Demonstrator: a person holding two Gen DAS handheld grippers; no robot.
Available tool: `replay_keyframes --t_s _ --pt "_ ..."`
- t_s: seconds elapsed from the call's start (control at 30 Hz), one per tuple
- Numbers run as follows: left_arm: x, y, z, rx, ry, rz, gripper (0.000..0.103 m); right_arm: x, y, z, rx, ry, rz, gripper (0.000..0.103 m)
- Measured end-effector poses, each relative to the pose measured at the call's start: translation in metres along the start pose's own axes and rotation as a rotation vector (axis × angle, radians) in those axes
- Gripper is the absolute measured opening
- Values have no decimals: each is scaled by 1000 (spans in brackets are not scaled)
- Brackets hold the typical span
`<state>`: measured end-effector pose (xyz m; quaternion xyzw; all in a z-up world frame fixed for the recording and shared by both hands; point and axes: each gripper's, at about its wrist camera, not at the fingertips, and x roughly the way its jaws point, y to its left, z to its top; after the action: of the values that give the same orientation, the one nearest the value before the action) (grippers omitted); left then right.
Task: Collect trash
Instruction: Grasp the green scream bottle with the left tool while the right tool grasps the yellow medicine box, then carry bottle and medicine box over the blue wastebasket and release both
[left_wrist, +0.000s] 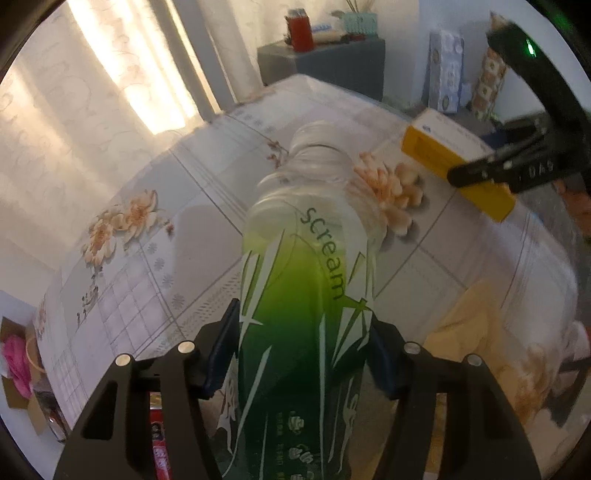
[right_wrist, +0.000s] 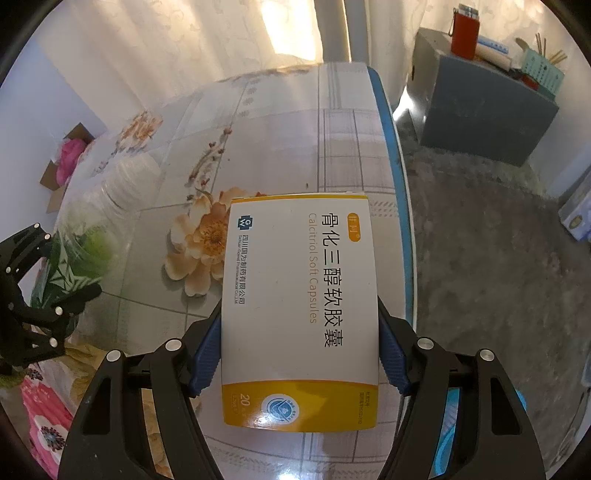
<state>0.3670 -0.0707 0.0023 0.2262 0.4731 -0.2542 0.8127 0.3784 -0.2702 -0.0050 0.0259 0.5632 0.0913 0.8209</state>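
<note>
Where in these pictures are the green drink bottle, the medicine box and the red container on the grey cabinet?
green drink bottle (left_wrist: 306, 295), left wrist view, on its label.
medicine box (right_wrist: 299, 295), right wrist view, on its white front face.
red container (right_wrist: 464, 38), right wrist view, on its body.

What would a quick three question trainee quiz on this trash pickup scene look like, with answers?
1. True or false: the right gripper holds a glass jar.
2. What is between the left gripper's jaws?
A. a green-labelled plastic bottle
B. a newspaper
C. a spoon
3. Fill in: the tabletop carries a printed ____ pattern.

Key
1. False. It holds a white and yellow medicine box, jaws against its two long sides.
2. A. The bottle runs away from the camera, blue pads on both sides of it.
3. Flower.
</note>
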Motion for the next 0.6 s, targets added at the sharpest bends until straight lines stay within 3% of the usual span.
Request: replay_keyframes --t_s 0.3,0.6 --pt "-44 9 -2 -101 -87 -34 59 -34 11 -1 -6 -52 2 68" --pt "-89 0 -16 -133 -168 -51 59 -84 35 -16 -34 -117 20 68"
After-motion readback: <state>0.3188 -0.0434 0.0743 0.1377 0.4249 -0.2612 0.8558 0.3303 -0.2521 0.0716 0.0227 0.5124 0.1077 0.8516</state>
